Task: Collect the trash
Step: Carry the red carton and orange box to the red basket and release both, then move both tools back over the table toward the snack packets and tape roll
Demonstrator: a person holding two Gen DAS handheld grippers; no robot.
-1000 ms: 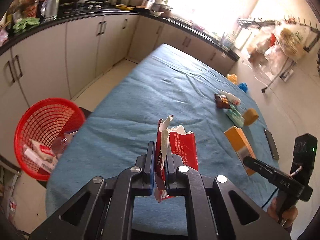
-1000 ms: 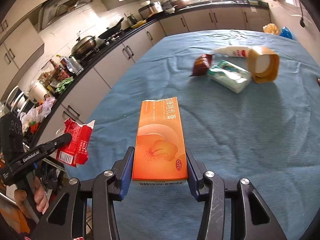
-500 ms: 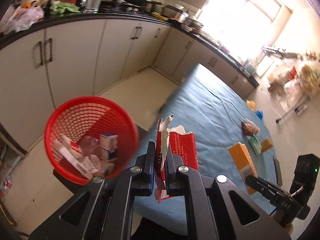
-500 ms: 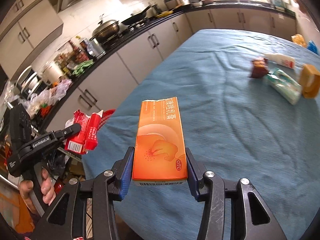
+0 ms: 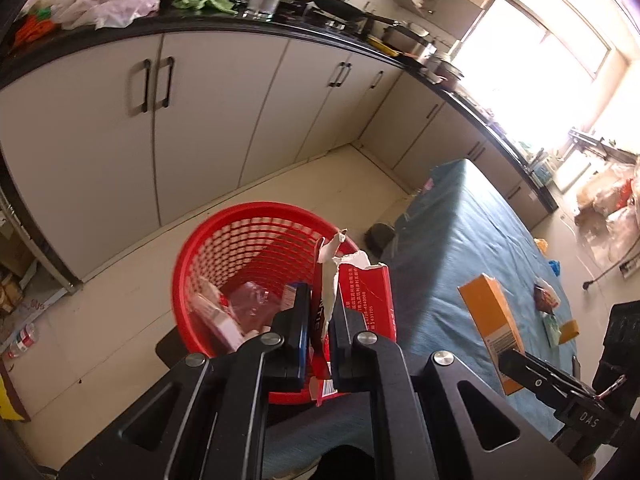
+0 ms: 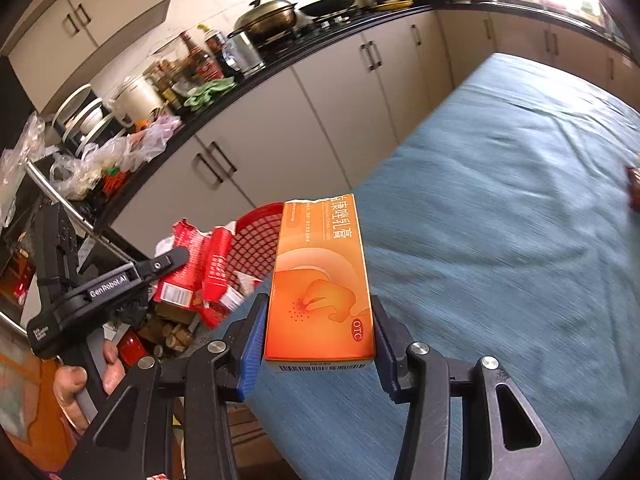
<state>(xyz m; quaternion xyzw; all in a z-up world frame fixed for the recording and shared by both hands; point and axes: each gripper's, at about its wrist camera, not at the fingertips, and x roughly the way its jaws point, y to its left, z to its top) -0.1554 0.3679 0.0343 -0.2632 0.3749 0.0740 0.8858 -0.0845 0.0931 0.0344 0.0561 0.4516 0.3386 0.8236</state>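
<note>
My left gripper (image 5: 320, 312) is shut on a torn red carton (image 5: 360, 300) and holds it over the near rim of a red mesh basket (image 5: 256, 236) that stands on the floor with several scraps inside. The carton (image 6: 196, 268) and basket (image 6: 256, 240) also show in the right wrist view. My right gripper (image 6: 318, 320) is shut on an orange medicine box (image 6: 320, 280), held above the blue-covered table (image 6: 500, 220) near its left edge. The box also shows in the left wrist view (image 5: 492, 320).
White kitchen cabinets (image 5: 208, 120) under a black counter run behind the basket. More small packets (image 5: 548, 304) lie further along the table. Bags and bottles (image 6: 132, 140) crowd the counter. Clutter lies on the floor by the left hand (image 6: 168, 332).
Both grippers have swung left off the table toward the basket. The red carton now hangs over the basket's rim. The orange box has neared the table's left edge.
</note>
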